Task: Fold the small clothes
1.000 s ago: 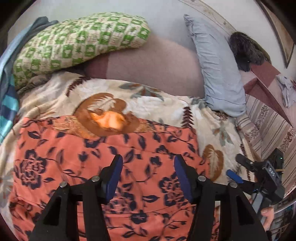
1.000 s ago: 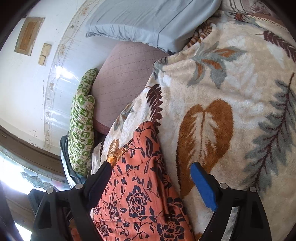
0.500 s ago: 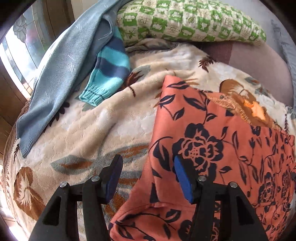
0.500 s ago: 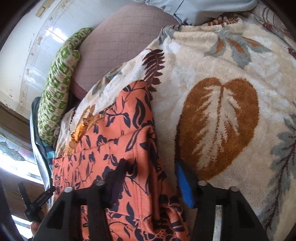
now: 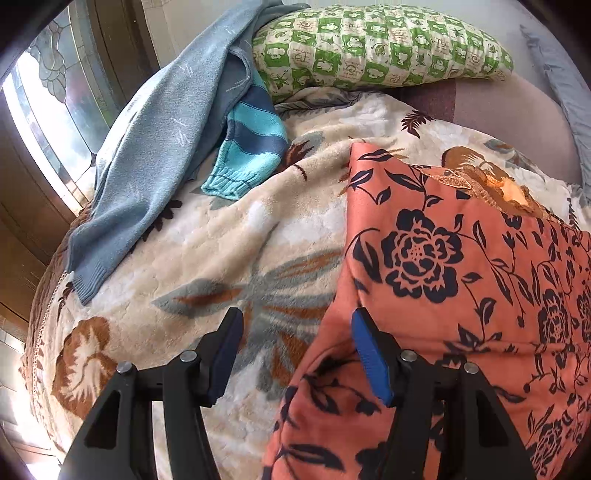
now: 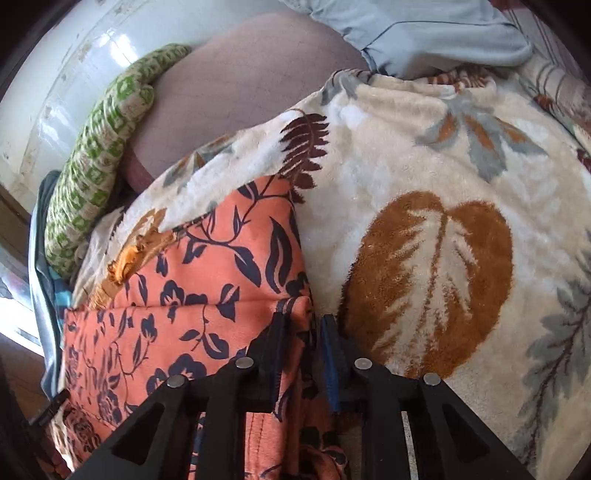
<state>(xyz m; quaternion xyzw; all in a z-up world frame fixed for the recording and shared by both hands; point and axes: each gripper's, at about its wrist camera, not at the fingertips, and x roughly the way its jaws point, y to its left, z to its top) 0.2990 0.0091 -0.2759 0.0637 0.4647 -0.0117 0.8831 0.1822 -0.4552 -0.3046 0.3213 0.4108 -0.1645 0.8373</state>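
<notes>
An orange garment [image 5: 461,280] printed with dark flowers and leaves lies spread on a cream blanket [image 5: 236,251] that carries brown and grey leaf patterns. The garment covers the right part of the left wrist view and the lower left of the right wrist view.

The right gripper [image 6: 301,332] is clenched on the garment's edge: its 2 jaws have just been closing, and a ridge of orange cloth is pinched between them, right where the garment meets the bare blanket with its big brown leaf [image 6: 428,280].

The left gripper [image 5: 295,332] stands released over the opposite edge of the garment. Its jaws have been opening a little and sit well apart. The blue-padded finger [image 5: 369,358] is over the orange cloth, the dark finger [image 5: 225,347] is over the blanket, and the garment's border runs between them. Whether the pads touch the cloth I cannot tell.

Beyond the left gripper, a grey-blue sweater [image 5: 155,147] drapes down the blanket's far side, with a turquoise and navy striped sleeve [image 5: 247,147] beside it. A green-and-cream checked pillow [image 5: 376,48] lies at the head of the bed, next to a mauve cushion [image 6: 236,88] and a pale blue pillow [image 6: 424,33].
</notes>
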